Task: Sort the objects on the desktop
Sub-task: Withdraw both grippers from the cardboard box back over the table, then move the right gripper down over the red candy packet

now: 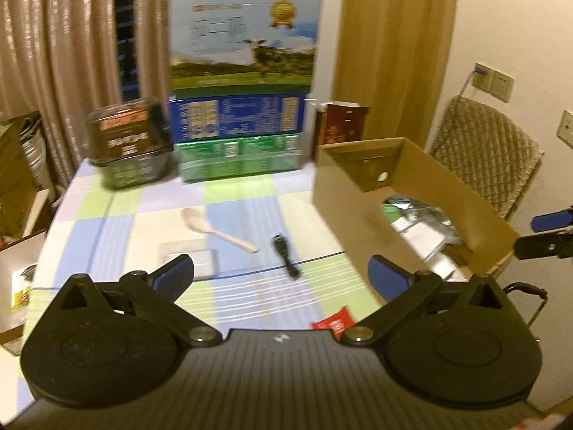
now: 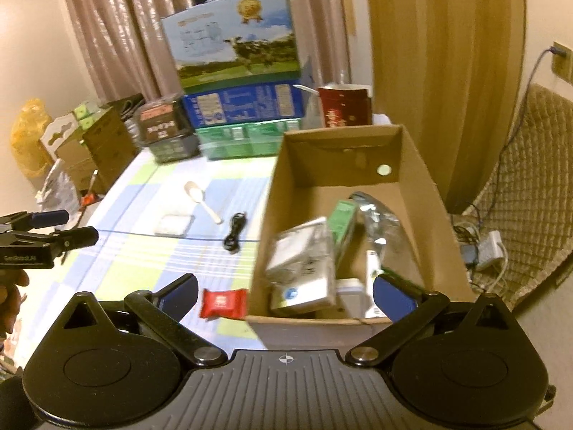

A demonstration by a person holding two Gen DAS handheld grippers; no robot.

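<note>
My left tongs [image 1: 281,276] stand spread as wide as they go, with nothing between the blue pads. My right tongs [image 2: 284,295] are just as wide and just as empty. No earlier view tells me more than that.

I take the open cardboard box [image 2: 412,150] as my landmark. It stands on the checked desk [image 1: 118,215], and inside it lie a silver foil pouch [image 2: 376,215], a green carton [image 2: 342,222] and a plastic-wrapped pack [image 2: 302,258]. My right tongs hang over the box's near rim; my left tongs sit to the box's left, above the desk.

Left of the box, on the desk, lies a coiled black cable [image 1: 284,256], ahead of my left tongs. Further left of the box is a pale spoon [image 1: 215,227], and beside it a small clear-wrapped packet [image 1: 200,256], partly behind my left pad. A red sachet [image 2: 224,302] lies just beside the box's near left corner, between my right tongs' pads in view, but down on the desk.
</note>
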